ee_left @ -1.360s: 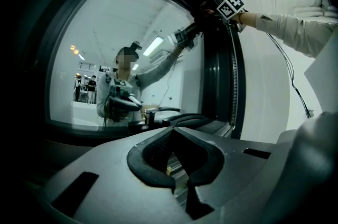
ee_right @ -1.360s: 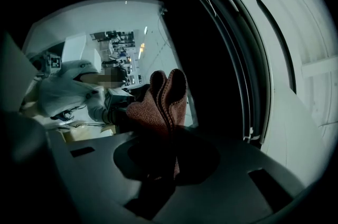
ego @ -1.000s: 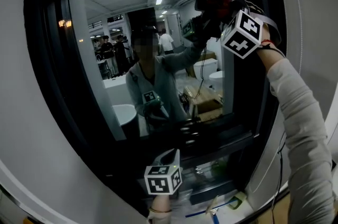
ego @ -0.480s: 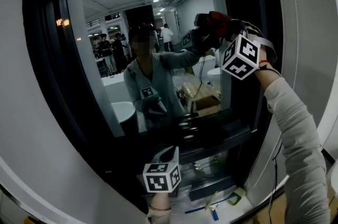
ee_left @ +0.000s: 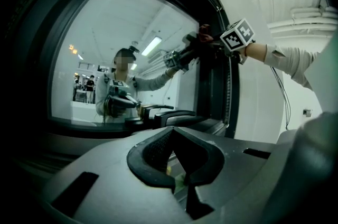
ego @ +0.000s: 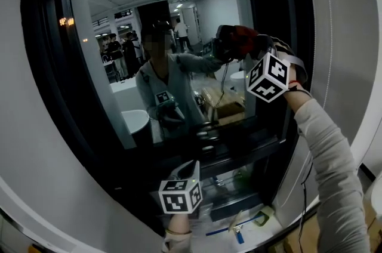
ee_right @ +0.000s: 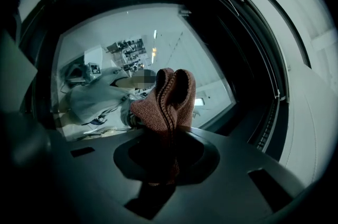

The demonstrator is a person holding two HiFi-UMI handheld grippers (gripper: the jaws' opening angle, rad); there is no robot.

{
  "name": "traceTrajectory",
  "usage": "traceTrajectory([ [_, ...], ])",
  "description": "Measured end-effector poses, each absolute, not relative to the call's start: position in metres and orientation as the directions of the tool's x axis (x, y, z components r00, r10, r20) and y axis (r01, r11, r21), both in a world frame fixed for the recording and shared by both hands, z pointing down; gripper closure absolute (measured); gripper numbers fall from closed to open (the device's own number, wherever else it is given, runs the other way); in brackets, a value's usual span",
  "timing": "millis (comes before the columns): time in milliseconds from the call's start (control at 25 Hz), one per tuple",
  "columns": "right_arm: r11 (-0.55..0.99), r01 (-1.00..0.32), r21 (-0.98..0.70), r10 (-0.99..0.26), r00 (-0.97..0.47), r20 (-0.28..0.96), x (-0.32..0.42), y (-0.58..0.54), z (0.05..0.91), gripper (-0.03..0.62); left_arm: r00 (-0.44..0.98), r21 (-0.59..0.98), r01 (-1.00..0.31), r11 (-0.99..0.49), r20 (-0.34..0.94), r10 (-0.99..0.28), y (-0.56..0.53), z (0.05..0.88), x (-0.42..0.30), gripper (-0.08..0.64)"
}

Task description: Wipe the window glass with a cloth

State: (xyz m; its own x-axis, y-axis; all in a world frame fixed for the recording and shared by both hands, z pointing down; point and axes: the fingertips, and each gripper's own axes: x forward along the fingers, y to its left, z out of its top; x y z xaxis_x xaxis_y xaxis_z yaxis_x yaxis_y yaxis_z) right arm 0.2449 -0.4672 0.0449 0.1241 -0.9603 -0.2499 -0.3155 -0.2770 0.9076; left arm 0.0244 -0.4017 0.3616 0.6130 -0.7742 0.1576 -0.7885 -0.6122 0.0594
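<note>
The cloth (ee_right: 168, 99) sticks straight out of the right gripper (ee_right: 161, 157). Its long way runs from the jaws toward the window glass (ego: 203, 7). The jaws are squeezed tight on its lower end. From the head view, the cloth points left and its tip meets its own mirror picture on the glass. That spot is high up, near the right side of the pane.

The left gripper (ee_left: 181, 182) hangs low under the window. Its jaws are together and hold nothing.

The glass is dark and shiny like a mirror. It shows a bright room with long ceiling lights. A black frame (ego: 48, 96) goes around the glass, with a white wall (ego: 346, 37) beside it.

The cloth is reddish-brown and knitted. It is folded, with two round bumps at its top.
</note>
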Motion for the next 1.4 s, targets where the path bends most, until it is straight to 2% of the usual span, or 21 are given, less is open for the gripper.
traceTrajectory([
  [1400,0.0,-0.43,0.903,-0.994,0.1,0.048,0.249,-0.475,0.252,0.538,0.599,0.053,-0.798,-0.6,0.169,-0.782,-0.388,0.368,0.027,0.555],
])
